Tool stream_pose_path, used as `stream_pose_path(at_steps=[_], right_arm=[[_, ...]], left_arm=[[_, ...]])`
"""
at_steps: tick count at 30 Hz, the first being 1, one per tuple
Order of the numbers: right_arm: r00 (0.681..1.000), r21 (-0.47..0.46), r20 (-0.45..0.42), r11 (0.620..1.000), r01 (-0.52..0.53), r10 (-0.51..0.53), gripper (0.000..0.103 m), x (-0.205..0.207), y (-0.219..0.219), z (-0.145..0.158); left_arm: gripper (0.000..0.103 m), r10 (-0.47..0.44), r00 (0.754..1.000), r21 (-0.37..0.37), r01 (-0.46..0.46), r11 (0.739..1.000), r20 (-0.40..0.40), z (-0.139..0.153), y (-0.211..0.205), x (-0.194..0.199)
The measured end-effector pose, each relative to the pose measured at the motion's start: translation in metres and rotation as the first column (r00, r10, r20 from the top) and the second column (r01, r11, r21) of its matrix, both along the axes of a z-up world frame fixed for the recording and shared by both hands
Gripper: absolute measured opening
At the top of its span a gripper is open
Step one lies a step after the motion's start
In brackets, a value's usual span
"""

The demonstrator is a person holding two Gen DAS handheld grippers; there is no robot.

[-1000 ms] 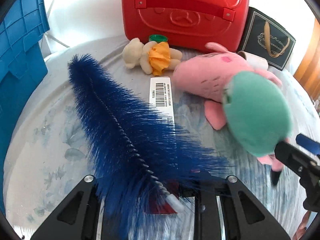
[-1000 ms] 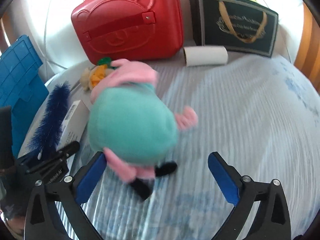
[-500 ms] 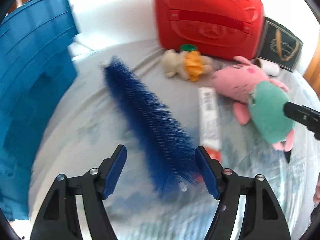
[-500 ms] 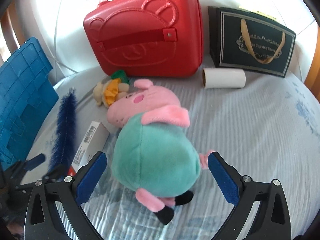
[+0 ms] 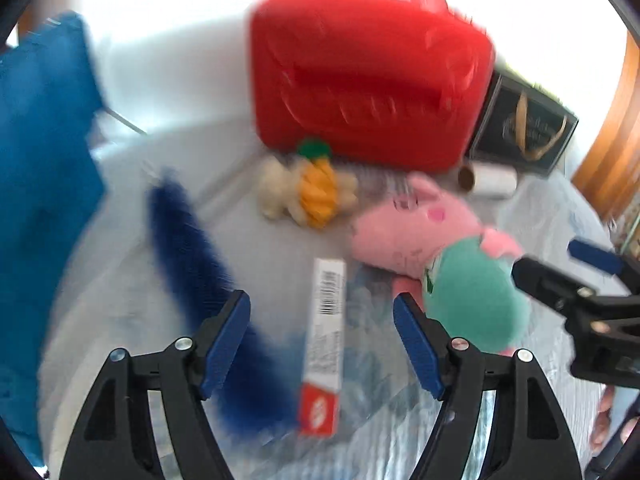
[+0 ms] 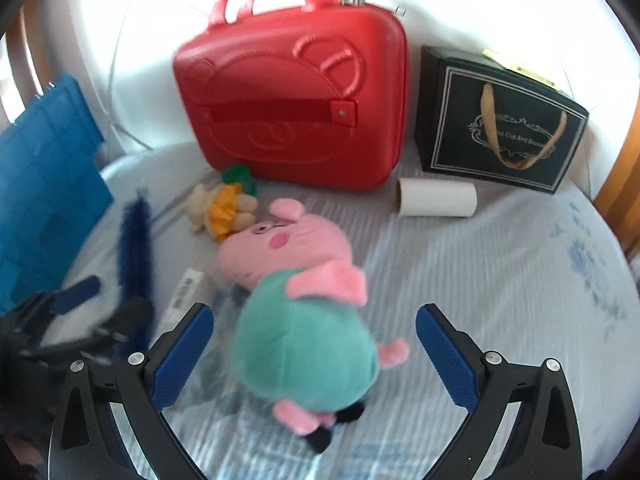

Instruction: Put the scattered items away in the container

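Note:
My left gripper [image 5: 320, 304] hovers over the bed, its jaws opening and pressing on nothing. Below it a white and red box [image 5: 326, 320] lies in line with the gap, and a blue bristle brush [image 5: 188, 248] lies by the left finger. My right gripper [image 6: 314, 314] stands open above a pink pig plush in a teal dress [image 6: 304, 340], which lies on the sheet untouched. A small cream plush with an orange ruff [image 6: 220, 208] sits behind it. The blue crate [image 5: 40, 180] stands at the left.
A red hard case [image 6: 292, 100] stands upright at the back, with a dark gift bag [image 6: 500, 120] to its right and a cardboard roll [image 6: 436, 202] in front. Wooden furniture edges show at the far right. The right side of the bed sheet [image 6: 520, 300] is bare.
My left gripper opened and let go of the blue brush, then rose and pulled back; the brush now lies on the bed. The right gripper drew up and back, and the pig plush settled.

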State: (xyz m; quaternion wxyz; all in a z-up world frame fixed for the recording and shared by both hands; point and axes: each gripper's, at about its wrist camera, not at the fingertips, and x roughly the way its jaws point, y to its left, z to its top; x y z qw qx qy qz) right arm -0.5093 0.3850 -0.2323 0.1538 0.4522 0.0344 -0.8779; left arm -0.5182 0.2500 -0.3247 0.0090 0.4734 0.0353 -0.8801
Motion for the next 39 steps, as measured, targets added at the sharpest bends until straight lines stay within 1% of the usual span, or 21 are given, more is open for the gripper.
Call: stream_pose_path(at_steps=[2,3,4,5,7,8,10,11,12,13,14,16,17,22,24,28,32,34,36,39], right_arm=[[0.999,0.036,0.035,0.999,-0.009,0.007,0.103,-0.016,-0.006,-0.014],[0.998,0.054,0.058,0.998,-0.017,0.014,0.102,-0.023,-0.010,-0.023],[0.996,0.066,0.086,0.997,-0.031,0.025,0.103,-0.029,-0.014,-0.034],[0.993,0.058,0.115,0.997,-0.047,0.040,0.103,-0.034,-0.017,-0.045],[0.983,-0.002,0.168,0.997,-0.081,0.080,0.103,-0.041,-0.023,-0.061],[0.976,-0.020,0.196,0.995,-0.093,0.095,0.103,-0.045,-0.026,-0.070],[0.959,-0.067,0.260,0.993,-0.100,0.114,0.103,-0.050,-0.032,-0.090],[0.957,-0.075,0.268,0.993,-0.090,0.107,0.103,-0.049,-0.033,-0.095],[0.969,-0.064,0.229,0.995,-0.080,0.092,0.102,-0.045,-0.034,-0.092],[0.977,-0.059,0.198,0.996,-0.072,0.083,0.090,-0.040,-0.033,-0.086],[0.980,-0.075,0.180,0.995,-0.068,0.080,0.085,-0.036,-0.032,-0.080],[0.988,-0.072,0.139,0.996,-0.052,0.062,0.083,-0.027,-0.027,-0.065],[0.991,-0.064,0.119,0.997,-0.053,0.060,0.083,-0.022,-0.025,-0.058],[0.998,-0.085,0.029,0.995,-0.045,0.048,0.082,0.010,-0.008,-0.013],[0.999,-0.093,-0.010,0.994,-0.050,0.049,0.082,0.025,-0.006,0.008],[0.994,-0.103,-0.093,0.992,-0.073,0.063,0.082,0.059,-0.008,0.052],[0.979,-0.108,-0.178,0.987,-0.121,0.100,0.082,0.101,-0.016,0.097],[0.969,-0.113,-0.217,0.983,-0.145,0.118,0.082,0.121,-0.024,0.121],[0.957,-0.113,-0.254,0.979,-0.170,0.137,0.082,0.138,-0.036,0.144],[0.931,-0.107,-0.322,0.971,-0.215,0.170,0.082,0.166,-0.058,0.179]], left_arm=[[0.074,-0.003,0.998,0.009,0.003,1.000,0.067,-0.025,0.002,-0.014],[0.071,0.001,0.995,0.009,-0.001,1.000,0.095,-0.036,0.003,-0.019],[0.067,0.004,0.993,0.010,-0.005,1.000,0.118,-0.047,0.002,-0.022],[0.062,0.009,0.992,0.005,-0.010,1.000,0.128,-0.055,0.001,-0.023],[0.050,0.007,0.996,-0.028,-0.004,1.000,0.087,-0.055,0.002,-0.019],[0.046,0.008,0.997,-0.025,-0.005,1.000,0.081,-0.054,0.002,-0.017],[0.026,0.011,0.997,-0.003,-0.011,1.000,0.071,-0.050,-0.001,-0.014],[0.023,0.012,0.997,0.010,-0.013,1.000,0.072,-0.048,-0.003,-0.012],[0.023,0.018,0.998,0.006,-0.018,1.000,0.067,-0.045,-0.005,-0.009],[0.023,0.021,0.998,-0.004,-0.021,1.000,0.056,-0.041,-0.006,-0.004],[0.023,0.024,0.999,-0.011,-0.024,1.000,0.047,-0.037,-0.007,0.000],[0.023,0.030,0.999,-0.006,-0.030,1.000,0.023,-0.023,-0.008,0.011],[0.023,0.030,1.000,-0.004,-0.030,1.000,0.007,-0.015,-0.007,0.016],[0.023,0.027,0.996,-0.024,-0.029,0.999,-0.085,0.036,0.005,0.048],[0.023,0.028,0.992,-0.024,-0.031,0.999,-0.120,0.056,0.007,0.058],[0.023,0.039,0.979,-0.031,-0.046,0.998,-0.198,0.100,0.004,0.094],[0.023,0.069,0.959,-0.040,-0.083,0.996,-0.273,0.149,-0.008,0.141],[0.023,0.087,0.949,-0.043,-0.105,0.994,-0.304,0.170,-0.015,0.158],[0.023,0.107,0.934,-0.050,-0.132,0.990,-0.341,0.194,-0.025,0.179],[0.023,0.135,0.908,-0.061,-0.173,0.983,-0.398,0.224,-0.045,0.206]])
